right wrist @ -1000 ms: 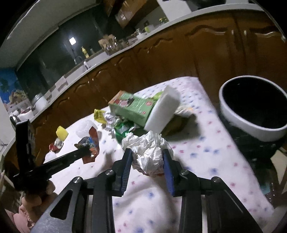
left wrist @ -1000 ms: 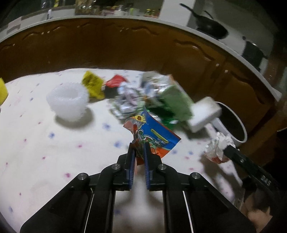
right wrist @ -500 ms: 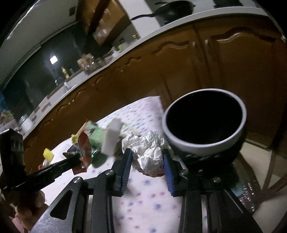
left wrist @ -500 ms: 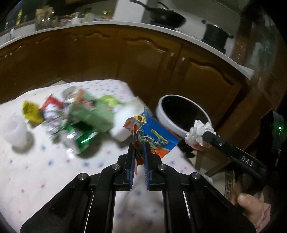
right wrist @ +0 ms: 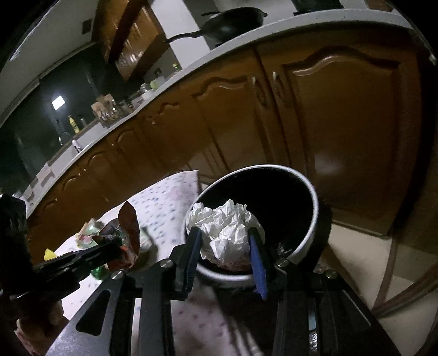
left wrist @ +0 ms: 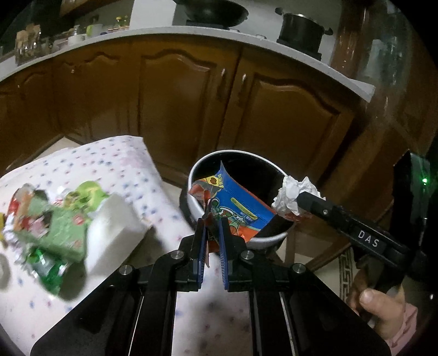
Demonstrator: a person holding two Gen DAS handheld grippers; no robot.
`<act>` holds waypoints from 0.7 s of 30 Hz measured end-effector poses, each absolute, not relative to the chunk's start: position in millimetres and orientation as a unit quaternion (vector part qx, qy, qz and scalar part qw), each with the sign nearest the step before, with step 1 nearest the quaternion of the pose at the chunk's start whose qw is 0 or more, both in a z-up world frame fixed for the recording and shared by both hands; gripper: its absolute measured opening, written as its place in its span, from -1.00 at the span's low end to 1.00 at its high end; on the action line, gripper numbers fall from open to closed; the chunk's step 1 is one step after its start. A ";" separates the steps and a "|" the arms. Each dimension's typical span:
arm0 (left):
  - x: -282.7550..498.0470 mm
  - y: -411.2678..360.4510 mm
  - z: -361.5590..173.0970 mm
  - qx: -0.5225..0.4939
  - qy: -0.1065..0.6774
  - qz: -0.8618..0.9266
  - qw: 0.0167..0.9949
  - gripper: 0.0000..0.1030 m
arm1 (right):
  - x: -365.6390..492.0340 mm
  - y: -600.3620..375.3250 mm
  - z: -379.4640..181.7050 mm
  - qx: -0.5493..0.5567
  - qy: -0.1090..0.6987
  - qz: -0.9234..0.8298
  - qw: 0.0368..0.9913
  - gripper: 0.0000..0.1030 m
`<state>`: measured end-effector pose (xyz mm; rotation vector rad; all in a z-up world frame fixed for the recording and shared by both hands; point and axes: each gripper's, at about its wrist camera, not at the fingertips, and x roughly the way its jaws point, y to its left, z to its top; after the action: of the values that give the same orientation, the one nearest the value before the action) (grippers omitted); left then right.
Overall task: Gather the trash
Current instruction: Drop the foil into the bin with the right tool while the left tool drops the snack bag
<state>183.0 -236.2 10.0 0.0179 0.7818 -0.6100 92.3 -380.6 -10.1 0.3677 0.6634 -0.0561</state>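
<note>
bin (left wrist: 276, 238): off the tabletop's (left wrist: 131, 164) right edge, before the cabinets (left wrist: 175, 109)
wrapper pile (left wrist: 60, 227): on the tabletop, near its right edge

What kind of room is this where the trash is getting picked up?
It looks like a home kitchen. Brown wooden cabinets run under a long counter, a black pan and a dark pot sit on top, and a tap shows farther along.

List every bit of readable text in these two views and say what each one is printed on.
"DAS": white letters on the black finger of the right gripper, seen in the left wrist view.
Print on the blue and orange snack wrapper held in the left gripper: too blurred to read.
Print on the green packet on the table: blurred, unreadable.
Right wrist view: no readable text.
</note>
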 end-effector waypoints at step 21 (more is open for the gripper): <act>234.8 -311.9 -23.2 0.063 0.425 -0.289 0.856 -0.26 | 134.9 -424.7 -36.3 0.170 0.370 -0.047 0.912 0.03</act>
<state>234.8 -311.9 -23.2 0.1327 0.8930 -0.6075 134.9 -424.7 -36.3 0.3511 0.7619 -0.0977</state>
